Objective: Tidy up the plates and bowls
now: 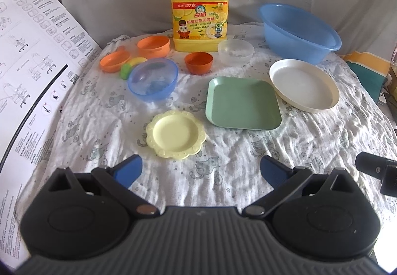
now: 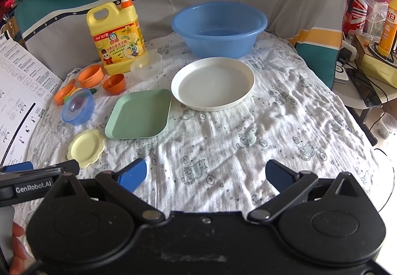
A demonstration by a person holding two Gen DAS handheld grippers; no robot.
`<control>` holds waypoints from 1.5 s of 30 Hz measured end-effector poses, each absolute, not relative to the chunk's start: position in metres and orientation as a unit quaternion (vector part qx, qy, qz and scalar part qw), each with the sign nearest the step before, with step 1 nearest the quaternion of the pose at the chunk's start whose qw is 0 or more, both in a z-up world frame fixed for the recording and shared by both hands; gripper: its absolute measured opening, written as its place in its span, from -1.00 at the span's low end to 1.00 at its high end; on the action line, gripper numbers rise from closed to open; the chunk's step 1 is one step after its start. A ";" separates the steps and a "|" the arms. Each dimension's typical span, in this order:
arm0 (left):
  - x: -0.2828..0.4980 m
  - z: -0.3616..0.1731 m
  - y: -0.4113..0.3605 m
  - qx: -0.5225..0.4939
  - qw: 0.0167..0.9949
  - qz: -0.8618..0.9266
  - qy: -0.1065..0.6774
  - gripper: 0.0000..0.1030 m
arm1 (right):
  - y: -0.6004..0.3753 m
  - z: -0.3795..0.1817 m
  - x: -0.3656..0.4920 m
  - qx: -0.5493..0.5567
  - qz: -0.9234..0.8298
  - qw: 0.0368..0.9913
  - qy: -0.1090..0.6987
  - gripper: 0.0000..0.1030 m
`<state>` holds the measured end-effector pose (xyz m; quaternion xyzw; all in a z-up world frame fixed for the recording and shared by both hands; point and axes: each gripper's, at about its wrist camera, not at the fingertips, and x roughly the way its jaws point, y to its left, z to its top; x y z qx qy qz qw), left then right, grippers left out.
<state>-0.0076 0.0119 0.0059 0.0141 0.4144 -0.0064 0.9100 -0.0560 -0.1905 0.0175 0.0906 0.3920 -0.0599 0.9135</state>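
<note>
Clearly nothing has been picked up yet: the left gripper [image 1: 201,170] and the right gripper [image 2: 206,175] both hover low over the cat-print cloth [image 2: 285,121] with their blue-padded fingers spread wide and nothing between them.

The dishes sit ahead. Nearest is the small yellow scalloped plate [image 1: 176,134], with the green square plate [image 1: 243,103] just beside it to the right and the white round plate [image 1: 304,83] beyond that, close to the big blue basin [image 1: 300,31]. To the left stands the translucent blue bowl [image 1: 152,78]; behind it are the small dark-orange bowl [image 1: 198,62], the clear bowl [image 1: 235,50] and two lighter orange bowls [image 1: 153,46] [image 1: 114,61], all in front of the yellow detergent jug [image 1: 199,16].

Everything looks like light, stiff plastic, so weight should be no trouble, but the smooth surfaces are likely slippery and the flat plates lie flush on soft cloth. I would take each plate by pinching its raised rim, one finger over the lip and one pressing into the cloth beneath. The bowls should be easier: grip the wall at the rim, one finger inside and one outside. Stacking by size, white plate lowest, seems the sensible order
</note>
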 end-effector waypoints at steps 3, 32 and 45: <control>-0.008 0.005 0.012 0.015 0.910 -0.006 0.414 1.00 | -0.190 0.017 -0.055 0.090 -0.060 0.913 0.393 1.00; 0.036 -0.020 -0.022 0.060 0.913 -0.061 0.399 1.00 | -0.242 -0.025 -0.001 0.123 -0.093 0.897 0.415 1.00; 0.127 -0.025 -0.067 0.063 0.906 -0.121 0.400 1.00 | -0.310 -0.046 0.087 0.170 -0.108 0.899 0.388 0.80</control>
